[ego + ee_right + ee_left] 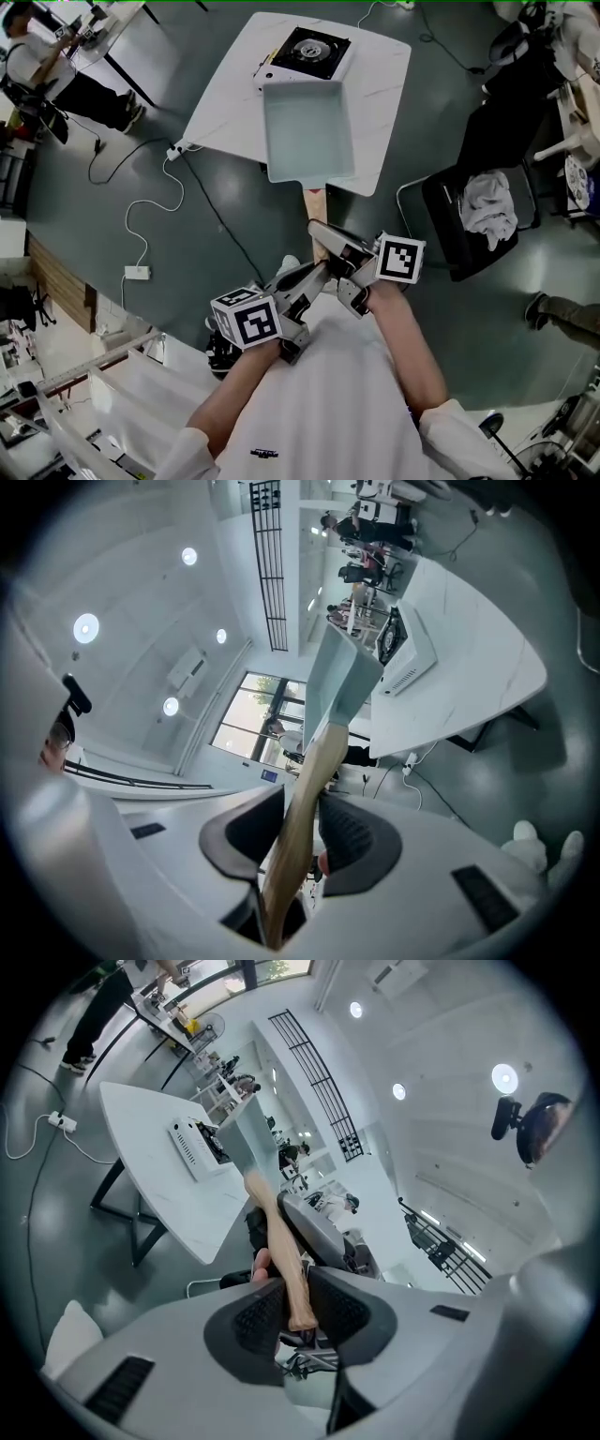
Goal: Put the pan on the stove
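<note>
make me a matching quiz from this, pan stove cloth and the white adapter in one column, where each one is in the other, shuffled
Things:
1. pan
2. stove
3. white cloth
4. white adapter

Places:
A. on the floor
B. on the dark chair
C. on the white table
D. held by its wooden handle

Pairs: 1-D; 2-C; 3-B; 4-A

Grey floor (75, 234) carries a white table (380, 94) and black chair (441, 225) draped with white cloth (489, 208).
</note>
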Action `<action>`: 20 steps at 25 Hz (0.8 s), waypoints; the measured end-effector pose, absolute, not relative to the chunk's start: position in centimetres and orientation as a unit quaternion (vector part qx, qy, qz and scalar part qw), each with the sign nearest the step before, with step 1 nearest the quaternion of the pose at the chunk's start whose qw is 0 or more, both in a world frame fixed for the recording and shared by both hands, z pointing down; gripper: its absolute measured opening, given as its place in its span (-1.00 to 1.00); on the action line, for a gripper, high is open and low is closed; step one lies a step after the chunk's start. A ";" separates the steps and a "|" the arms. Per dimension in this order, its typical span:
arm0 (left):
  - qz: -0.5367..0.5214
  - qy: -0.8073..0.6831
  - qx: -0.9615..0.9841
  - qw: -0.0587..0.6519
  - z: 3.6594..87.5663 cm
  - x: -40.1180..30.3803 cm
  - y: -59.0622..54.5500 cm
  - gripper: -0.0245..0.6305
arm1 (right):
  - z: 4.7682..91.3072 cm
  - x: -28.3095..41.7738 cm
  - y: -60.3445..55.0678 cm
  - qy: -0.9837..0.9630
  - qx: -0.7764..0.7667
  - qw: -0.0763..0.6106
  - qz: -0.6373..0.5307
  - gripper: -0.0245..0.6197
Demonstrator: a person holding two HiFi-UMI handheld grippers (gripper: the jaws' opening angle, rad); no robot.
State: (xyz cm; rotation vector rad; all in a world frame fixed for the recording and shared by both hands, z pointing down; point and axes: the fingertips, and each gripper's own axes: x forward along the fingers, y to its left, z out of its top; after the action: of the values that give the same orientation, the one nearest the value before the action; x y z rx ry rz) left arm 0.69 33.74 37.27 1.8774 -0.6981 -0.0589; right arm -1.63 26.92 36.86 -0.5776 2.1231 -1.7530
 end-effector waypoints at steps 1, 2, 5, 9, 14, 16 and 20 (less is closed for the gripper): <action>-0.023 -0.293 0.788 0.541 37.3 1.0 33.4 -0.68 | 37.0 -1.4 26.6 0.743 -0.203 0.162 -0.616 -0.55; -0.022 -0.292 0.787 0.543 37.5 1.3 32.9 -0.68 | 37.2 -1.1 26.1 0.743 -0.204 0.159 -0.617 -0.55; -0.024 -0.290 0.784 0.549 38.0 1.8 30.1 -0.68 | 37.9 -0.5 23.4 0.740 -0.206 0.155 -0.622 -0.55; -0.026 -0.287 0.778 0.558 38.8 2.1 24.6 -0.68 | 38.9 -0.1 17.8 0.734 -0.208 0.155 -0.628 -0.54; -0.017 -0.269 0.782 0.562 38.4 1.7 19.5 -0.68 | 38.4 -0.3 12.7 0.726 -0.223 0.168 -0.629 -0.54; -0.014 -0.259 0.784 0.564 38.1 1.3 16.2 -0.68 | 38.1 -0.6 9.3 0.724 -0.230 0.175 -0.627 -0.55; -0.009 -0.241 0.786 0.569 37.8 0.6 9.5 -0.68 | 37.7 -1.0 2.5 0.719 -0.239 0.196 -0.622 -0.55</action>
State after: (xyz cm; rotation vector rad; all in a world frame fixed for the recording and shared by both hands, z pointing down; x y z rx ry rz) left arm 0.63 9.48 37.78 1.8455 -0.5663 -0.0205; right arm -1.03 2.46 37.67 -0.6691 2.0154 -1.7425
